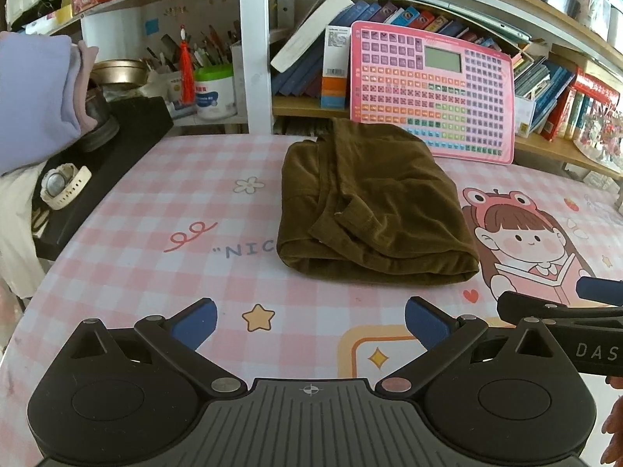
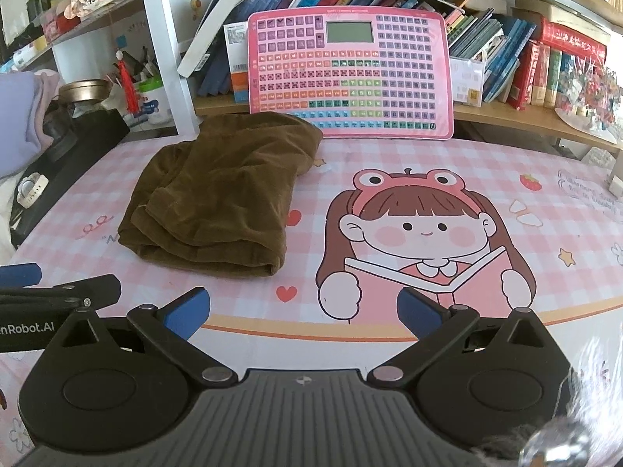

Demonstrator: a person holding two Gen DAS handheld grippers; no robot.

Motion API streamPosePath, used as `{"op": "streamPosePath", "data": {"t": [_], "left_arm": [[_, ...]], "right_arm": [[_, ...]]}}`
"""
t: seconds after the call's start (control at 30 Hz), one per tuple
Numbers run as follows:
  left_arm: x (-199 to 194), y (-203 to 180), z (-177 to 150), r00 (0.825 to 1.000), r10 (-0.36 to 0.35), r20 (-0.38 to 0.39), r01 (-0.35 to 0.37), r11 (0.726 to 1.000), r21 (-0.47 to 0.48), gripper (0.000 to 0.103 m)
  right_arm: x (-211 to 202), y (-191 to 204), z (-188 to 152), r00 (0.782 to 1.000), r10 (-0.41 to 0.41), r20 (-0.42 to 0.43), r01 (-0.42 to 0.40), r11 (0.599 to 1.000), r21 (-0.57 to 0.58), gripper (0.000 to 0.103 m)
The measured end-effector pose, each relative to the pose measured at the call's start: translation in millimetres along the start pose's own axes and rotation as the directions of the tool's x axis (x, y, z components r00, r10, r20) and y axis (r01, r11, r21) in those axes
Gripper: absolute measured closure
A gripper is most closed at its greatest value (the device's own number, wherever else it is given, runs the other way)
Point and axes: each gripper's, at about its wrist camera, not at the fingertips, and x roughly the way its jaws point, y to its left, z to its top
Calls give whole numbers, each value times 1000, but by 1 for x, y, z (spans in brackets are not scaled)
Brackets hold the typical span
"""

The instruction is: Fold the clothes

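Jaws: both the left gripper (image 1: pixel 310 323) and the right gripper (image 2: pixel 303 313) are held wide apart, empty.
Garment: the brown garment (image 1: pixel 370 202) lies folded, far-centre; probably done.
Advice: loose near edges should be flattened gently.

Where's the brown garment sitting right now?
The brown garment lies folded on the pink checked mat, just in front of the pink keyboard toy leaning on the shelf, left of the cartoon girl print, beyond both open tools.
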Motion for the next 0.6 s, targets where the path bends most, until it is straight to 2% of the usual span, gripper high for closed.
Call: {"op": "streamPosePath", "data": {"t": [0.6], "left_arm": [[0,1,-2,1000,-6,-3,6,1000,-7,0]], "right_arm": [[2,0,-1,1000,-5,-15,5,1000,-4,0]]}}
